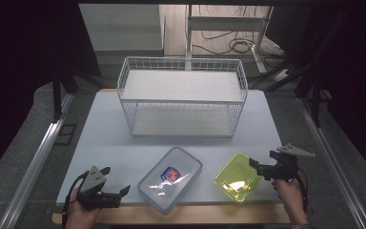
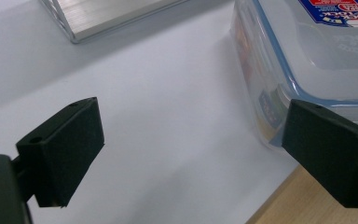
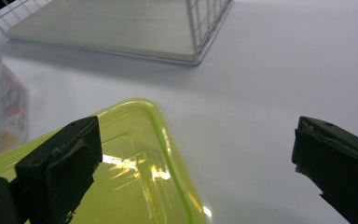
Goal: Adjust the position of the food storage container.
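Left tool [image 1: 119, 192]: we hold it low at the near-left of the surface [image 1: 105, 138], jaws spread wide and empty, aimed at the clear lidded container [image 1: 170, 178].
Right tool [image 1: 256, 163]: we hold it at the near-right, jaws parted with nothing between them, one jaw over the edge of the yellow-green container [image 1: 237, 177].
Clear lidded container: it lies near the front edge, between the two tools, its blue-rimmed lid on and a label on top; in the left gripper view its corner [image 2: 270, 116] sits just beside one jaw.
Yellow-green container: it rests right of the clear one, apart from it; translucent, glossy.
Wire basket [image 1: 183, 95]: it stands farther back at mid-surface, well apart from both boxes.
Handling: we judge both boxes to be stiff, light plastic, smooth and likely slippery; a rim or a corner looks like the surest hold, since the flat walls offer little bite.
Hard to make out: what the clear box holds, whether the yellow-green one has a lid, and the label's wording.
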`<state>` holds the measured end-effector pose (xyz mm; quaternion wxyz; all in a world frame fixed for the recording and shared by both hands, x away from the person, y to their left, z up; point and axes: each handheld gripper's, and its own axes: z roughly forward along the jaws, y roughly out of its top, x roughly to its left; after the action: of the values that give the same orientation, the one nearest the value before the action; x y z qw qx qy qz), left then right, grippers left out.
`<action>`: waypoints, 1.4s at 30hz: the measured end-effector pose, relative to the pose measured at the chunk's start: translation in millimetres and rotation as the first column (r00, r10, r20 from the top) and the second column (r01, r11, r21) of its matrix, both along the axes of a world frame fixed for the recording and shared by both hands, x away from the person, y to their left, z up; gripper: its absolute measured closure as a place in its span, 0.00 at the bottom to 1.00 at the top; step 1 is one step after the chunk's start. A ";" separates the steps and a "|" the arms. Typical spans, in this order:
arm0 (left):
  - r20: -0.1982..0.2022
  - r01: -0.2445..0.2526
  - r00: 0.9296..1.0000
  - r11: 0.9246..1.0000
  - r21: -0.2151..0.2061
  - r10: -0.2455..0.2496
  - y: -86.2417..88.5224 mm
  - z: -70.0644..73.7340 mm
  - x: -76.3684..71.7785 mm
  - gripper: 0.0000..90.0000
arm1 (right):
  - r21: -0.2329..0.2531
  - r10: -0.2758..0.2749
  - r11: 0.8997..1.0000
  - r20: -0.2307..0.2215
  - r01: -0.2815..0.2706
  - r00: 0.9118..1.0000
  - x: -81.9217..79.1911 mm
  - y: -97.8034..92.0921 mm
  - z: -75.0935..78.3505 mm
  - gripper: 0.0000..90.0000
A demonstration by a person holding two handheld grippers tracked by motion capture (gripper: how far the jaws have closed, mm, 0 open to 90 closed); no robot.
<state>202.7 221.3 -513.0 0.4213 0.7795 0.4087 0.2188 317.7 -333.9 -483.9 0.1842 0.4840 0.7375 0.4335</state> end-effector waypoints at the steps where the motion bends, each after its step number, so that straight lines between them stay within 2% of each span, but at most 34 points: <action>1: 0.008 0.002 1.000 1.000 0.008 -0.002 -0.8 -0.4 -0.4 0.06 | -0.006 0.004 1.000 -0.003 -0.004 1.000 0.2 1.2 -1.0 0.01; 3: 0.015 0.004 1.000 1.000 0.016 -0.004 -1.6 -0.9 -0.4 0.06 | -0.019 0.003 1.000 -0.003 -0.003 1.000 0.3 3.0 -1.6 0.01; 4: 0.027 0.008 1.000 1.000 0.026 -0.009 -2.7 -2.0 -0.3 0.06 | -0.055 0.005 0.998 -0.004 -0.005 1.000 0.5 7.5 -2.3 0.01; 5: 0.027 0.008 1.000 1.000 0.026 -0.009 -2.7 -2.0 -0.3 0.06 | -0.071 0.007 0.997 -0.006 -0.007 1.000 0.3 9.8 -2.5 0.01; 9: 0.038 0.012 0.999 0.999 0.041 -0.014 -2.9 -3.6 -0.3 0.06 | -0.104 0.011 0.994 -0.008 -0.012 1.000 -0.5 15.5 -2.8 0.00; 13: 0.041 0.012 0.999 1.000 0.026 -0.013 -1.1 -3.6 0.0 0.05 | -0.105 0.002 0.994 -0.009 -0.003 1.000 -0.4 18.4 -1.6 0.00; 16: 0.039 0.012 0.999 1.000 0.021 -0.012 0.3 -3.7 0.3 0.05 | -0.124 0.009 0.992 0.002 -0.009 1.000 -1.7 20.6 0.1 0.00; 18: 0.043 0.009 0.999 1.000 0.012 -0.010 0.9 -3.5 0.3 0.05 | -0.134 0.027 0.991 0.015 -0.024 1.000 -4.6 23.2 2.4 0.00; 20: 0.045 0.006 0.999 1.000 0.007 -0.007 1.2 -3.2 0.0 0.05 | -0.146 0.055 0.988 0.012 -0.053 0.998 -8.8 26.9 5.0 0.00; 22: 0.044 0.005 0.999 1.000 0.006 -0.006 1.5 -3.3 0.1 0.05 | -0.148 0.108 0.983 0.002 -0.106 0.994 -14.5 33.6 9.5 0.00; 24: 0.043 0.005 0.999 1.000 0.006 -0.006 1.4 -3.4 0.2 0.05 | -0.141 0.120 0.983 -0.006 -0.120 0.993 -16.3 36.3 10.9 0.00; 26: 0.043 0.006 0.999 1.000 0.006 -0.006 1.3 -3.4 0.2 0.05 | -0.121 0.167 0.978 -0.030 -0.170 0.985 -20.4 45.0 13.6 0.01; 30: 0.041 0.007 0.999 1.000 0.007 -0.008 1.2 -3.6 0.4 0.05 | -0.112 0.194 0.974 -0.055 -0.199 0.979 -25.4 55.2 15.2 0.08; 36: 0.041 0.008 0.999 1.000 0.004 -0.008 1.1 -3.6 0.3 0.05 | -0.122 0.271 0.952 -0.086 -0.280 0.959 -36.7 76.0 17.9 0.26; 39: 0.042 0.009 0.999 1.000 0.005 -0.009 1.0 -3.4 0.2 0.05 | -0.140 0.306 0.938 -0.091 -0.316 0.948 -42.6 85.7 18.9 0.34; 42: 0.042 0.008 0.999 1.000 0.004 -0.009 1.1 -3.3 0.2 0.05 | -0.167 0.358 0.914 -0.093 -0.369 0.929 -48.8 94.2 19.9 0.46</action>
<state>202.9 222.4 -516.3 0.4292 0.7773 0.3959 0.2342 268.9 -239.7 -464.0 0.1212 0.3327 0.8562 0.3764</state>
